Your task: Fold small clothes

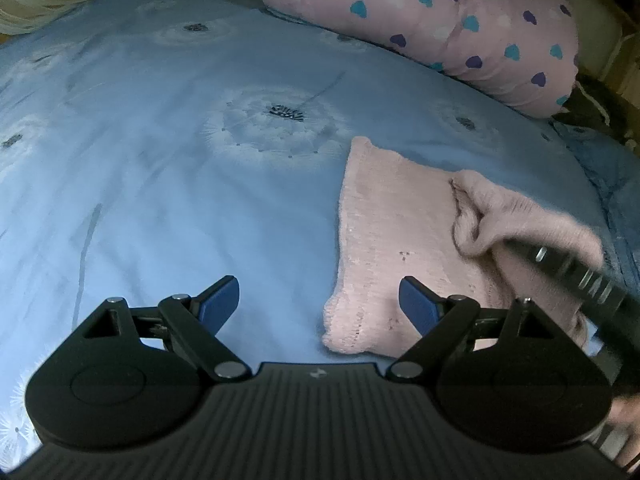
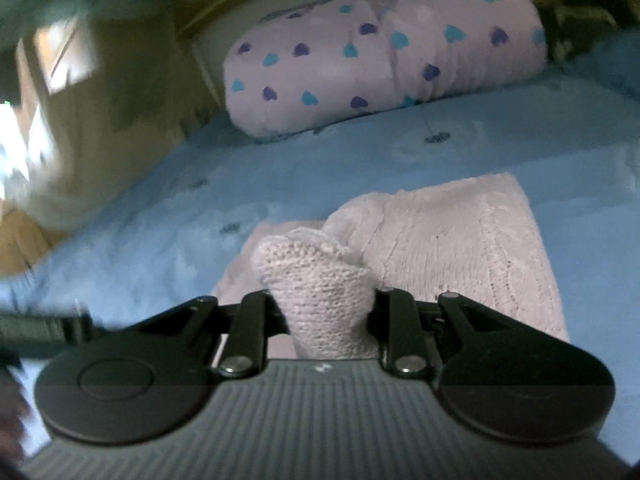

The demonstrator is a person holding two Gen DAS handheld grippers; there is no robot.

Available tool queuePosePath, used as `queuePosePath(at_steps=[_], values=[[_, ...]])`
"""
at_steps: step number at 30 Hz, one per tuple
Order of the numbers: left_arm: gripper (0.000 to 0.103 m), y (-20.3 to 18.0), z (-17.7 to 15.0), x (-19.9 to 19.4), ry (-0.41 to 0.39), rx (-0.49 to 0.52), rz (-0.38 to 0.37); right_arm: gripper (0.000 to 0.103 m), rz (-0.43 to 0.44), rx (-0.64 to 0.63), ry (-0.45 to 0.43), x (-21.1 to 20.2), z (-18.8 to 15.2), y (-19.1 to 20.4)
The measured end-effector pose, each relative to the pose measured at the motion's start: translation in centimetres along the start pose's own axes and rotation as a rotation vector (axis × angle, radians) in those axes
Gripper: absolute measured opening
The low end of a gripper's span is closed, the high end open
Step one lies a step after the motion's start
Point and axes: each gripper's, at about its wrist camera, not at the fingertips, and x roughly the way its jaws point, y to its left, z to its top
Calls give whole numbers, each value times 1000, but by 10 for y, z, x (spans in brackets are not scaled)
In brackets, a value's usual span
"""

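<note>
Pink knitted garment lies on the blue bedsheet in the left wrist view, to the right of the middle, and it is partly folded. Its left part is flat on the sheet, with a straight edge on the left side. On its right part a bunch of the same fabric is lifted and pulled over the flat layer. The left gripper hangs low over the sheet with its jaws spread wide, and nothing is between them. Its right blue pad is over the near corner of the garment, while the left pad is over bare sheet. The right gripper comes in from the right as a dark blurred bar, lying against the lifted fabric. At the far side of the bed rests a pink pillow with blue and purple hearts.

In the right wrist view, the right gripper is closed tightly on a fold of the pink knitted garment; the fabric bulges up between the two fingers. The rest of the garment spreads flat on the bedsheet ahead and to the right. The heart pillow lies beyond it, well apart. This view is somewhat blurred, mostly on the left side.
</note>
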Motion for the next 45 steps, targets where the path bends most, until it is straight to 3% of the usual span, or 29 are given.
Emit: queuePosePath(at_steps=[5,11,14,20,26,30,38,40,45], values=[[90,3,0,-2,-10,-7,-2,26,18,186,-52,-1,33,-9],[90,27,7,-4,-20,-94,-3,26,19,117,-177,-7,77,20],[90,36,10,-6,-31,-127,11,26,27,38,-129,3,66,34],[90,45,11,-10,-49,-138,-15,26,-25,-68,47,22,3,45],[90,30,6,-10,-38,-129,-114,29,-75,-263,50,13,-28,57],[90,16,3,-7,-36,-80,-114,49,-17,-200,71,8,-23,50],[90,2,-2,-3,-100,-58,-107,54,75,-129,78,-51,-14,23],[90,-5,-5,-1,-113,-35,-96,54,41,-135,66,-64,-10,16],[91,-25,-10,3,-151,14,-117,54,-142,-142,108,-81,-11,-6]])
